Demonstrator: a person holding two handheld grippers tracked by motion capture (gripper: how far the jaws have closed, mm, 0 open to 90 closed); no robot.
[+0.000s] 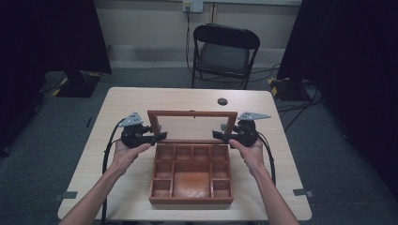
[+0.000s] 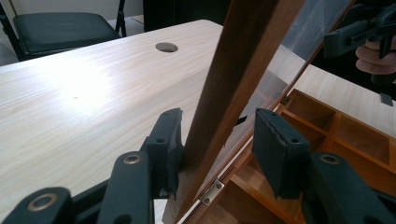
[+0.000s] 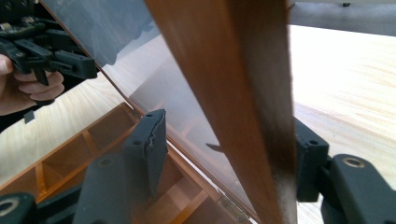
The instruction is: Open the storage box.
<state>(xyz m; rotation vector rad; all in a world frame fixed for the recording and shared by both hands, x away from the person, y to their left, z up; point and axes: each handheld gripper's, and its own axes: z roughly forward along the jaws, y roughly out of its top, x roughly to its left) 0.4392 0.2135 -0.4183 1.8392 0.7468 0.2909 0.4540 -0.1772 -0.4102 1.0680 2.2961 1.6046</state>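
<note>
Two black two-jaw grippers, left and right, straddle unclamped the glass-paned wooden lid at the compartmented box's twelve o'clock edge; likely next, clamp, then swing it.

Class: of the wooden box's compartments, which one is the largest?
The central compartment of the wooden box, toward its front edge; the smaller square compartments border it at the back and both sides.

Black folding chair (grey carpet) beyond table.

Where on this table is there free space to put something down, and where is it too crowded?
The tabletop is bare behind the raised glass lid, around the round cable hole, and along the left and right edges beside the wooden box. It is crowded mid-table: the left hand-held gripper and right hand-held gripper straddle the lid's side rails.
</note>
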